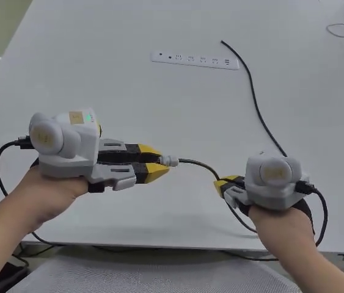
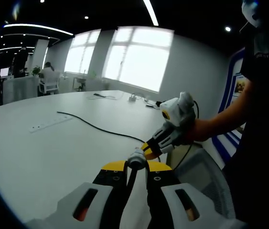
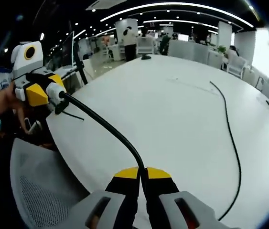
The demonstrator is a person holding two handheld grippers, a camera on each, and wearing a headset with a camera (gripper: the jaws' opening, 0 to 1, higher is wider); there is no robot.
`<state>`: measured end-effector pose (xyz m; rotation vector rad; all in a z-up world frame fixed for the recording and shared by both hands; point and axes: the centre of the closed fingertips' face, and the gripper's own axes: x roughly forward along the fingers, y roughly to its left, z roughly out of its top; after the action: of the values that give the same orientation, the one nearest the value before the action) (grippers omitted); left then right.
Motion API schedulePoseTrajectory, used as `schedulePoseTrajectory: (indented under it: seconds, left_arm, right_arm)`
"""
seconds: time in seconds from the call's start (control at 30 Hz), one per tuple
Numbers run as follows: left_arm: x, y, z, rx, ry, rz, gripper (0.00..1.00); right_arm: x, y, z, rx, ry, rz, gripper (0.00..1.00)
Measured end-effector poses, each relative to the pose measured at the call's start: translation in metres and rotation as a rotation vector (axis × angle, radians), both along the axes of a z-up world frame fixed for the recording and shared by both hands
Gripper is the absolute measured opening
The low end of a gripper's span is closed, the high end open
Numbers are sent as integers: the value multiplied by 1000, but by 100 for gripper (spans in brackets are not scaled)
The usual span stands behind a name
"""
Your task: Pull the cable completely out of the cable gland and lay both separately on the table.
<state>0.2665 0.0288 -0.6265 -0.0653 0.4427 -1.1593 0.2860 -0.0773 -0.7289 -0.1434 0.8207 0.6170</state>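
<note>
Black cable (image 1: 195, 163) sits threaded in gland (image 1: 169, 161): left hand-held gripper (image 1: 157, 164) clamps gland, right hand-held gripper (image 1: 222, 183) clamps cable, opposed to pull them apart.

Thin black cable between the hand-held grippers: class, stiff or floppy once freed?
Probably springy, not limp: the thin black cable arcs smoothly from the small white cable gland without drooping. Likely light, being slender. It may flick when released.

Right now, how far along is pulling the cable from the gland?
Done: left gripper shut on the cable gland, right gripper shut on the cable. In hand: the pull; the cable runs into the gland, both held above the table. Left: free it, lay both down apart.
</note>
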Motion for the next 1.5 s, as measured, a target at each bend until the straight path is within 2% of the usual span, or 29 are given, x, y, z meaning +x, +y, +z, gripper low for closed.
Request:
schedulePoseTrajectory:
  seconds: [0.07, 0.4, 0.5, 0.73, 0.8, 0.83, 0.9, 0.93, 1.0, 1.07, 1.2, 1.3, 1.4, 1.5]
  left_arm:
    - [-1, 0, -2, 11, -4, -2, 15]
    - [2, 5, 0, 6, -4, 16, 15]
    - [2, 6, -1, 9, -2, 19, 15]
    - [3, 7, -1, 6, 4, 23, 15]
    - [4, 8, 0, 5, 5, 24, 15]
    - [4, 8, -1, 6, 7, 23, 15]
    - [4, 8, -2, 17, 7, 18, 15]
    - [4, 8, -3, 21, 8, 16, 15]
    - [4, 8, -2, 20, 7, 15, 15]
    - [5, 8, -2, 18, 6, 16, 15]
    - [4, 6, -2, 19, 8, 11, 15]
    - [4, 6, -2, 20, 8, 9, 15]
    - [3, 6, -2, 20, 8, 8, 15]
    - [2, 6, -2, 21, 10, 6, 15]
  right_arm:
    - [-1, 0, 2, 3, -3, -3, 0]
    - [-5, 3, 10, 5, -47, 51, 0]
    - [-5, 5, 13, 22, -53, 61, 0]
    - [-6, 7, 21, 8, -81, 95, 1]
    - [-6, 8, 26, 12, -93, 113, 2]
    - [-7, 13, 31, 32, -100, 131, 4]
    - [-6, 21, 48, 46, -140, 163, 10]
    - [-6, 28, 58, 31, -174, 206, 12]
    - [-6, 38, 70, 11, -208, 267, 14]
    - [-8, 55, 85, -45, -269, 363, 16]
    - [-8, 78, 97, -127, -336, 468, 15]
    - [-9, 91, 95, -171, -353, 523, 12]
    - [-9, 95, 86, -204, -341, 552, 9]
    - [-11, 101, 86, -192, -337, 566, 7]
